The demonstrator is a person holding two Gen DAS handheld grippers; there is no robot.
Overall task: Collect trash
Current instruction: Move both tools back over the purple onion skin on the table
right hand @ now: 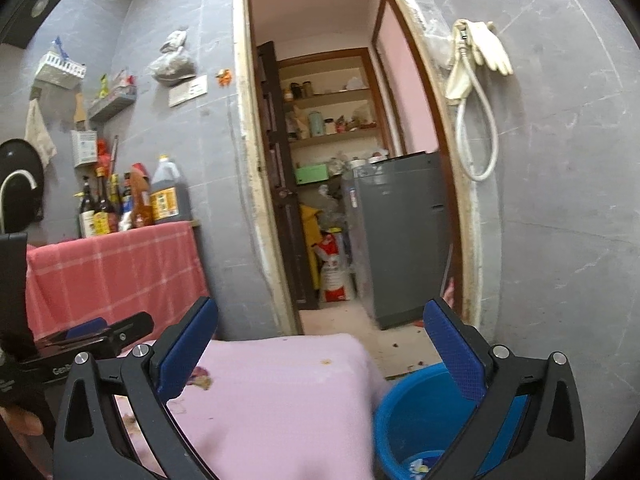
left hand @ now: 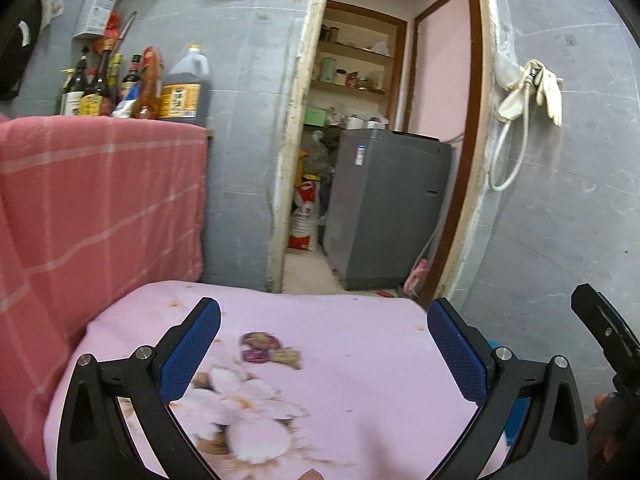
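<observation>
My left gripper point(left hand: 323, 320) is open and empty above a surface covered by a pink floral cloth point(left hand: 340, 344). Small crumbs point(left hand: 173, 303) lie on the cloth. My right gripper point(right hand: 320, 322) is open and empty, raised over the cloth's right edge point(right hand: 280, 392). A blue bucket point(right hand: 416, 420) stands on the floor right of the cloth, with a few scraps point(right hand: 418, 465) at its bottom. The left gripper shows at the left of the right wrist view point(right hand: 100, 332). The right gripper's edge shows at the far right of the left wrist view point(left hand: 600, 320).
A counter draped in a red checked cloth point(left hand: 100, 208) stands left, carrying sauce bottles point(left hand: 100, 88) and an oil jug point(left hand: 186, 88). Ahead, an open doorway shows a grey washing machine point(left hand: 384, 204), sacks and shelves. Gloves and a hose point(left hand: 532, 92) hang on the right wall. Debris point(right hand: 400, 346) dots the floor.
</observation>
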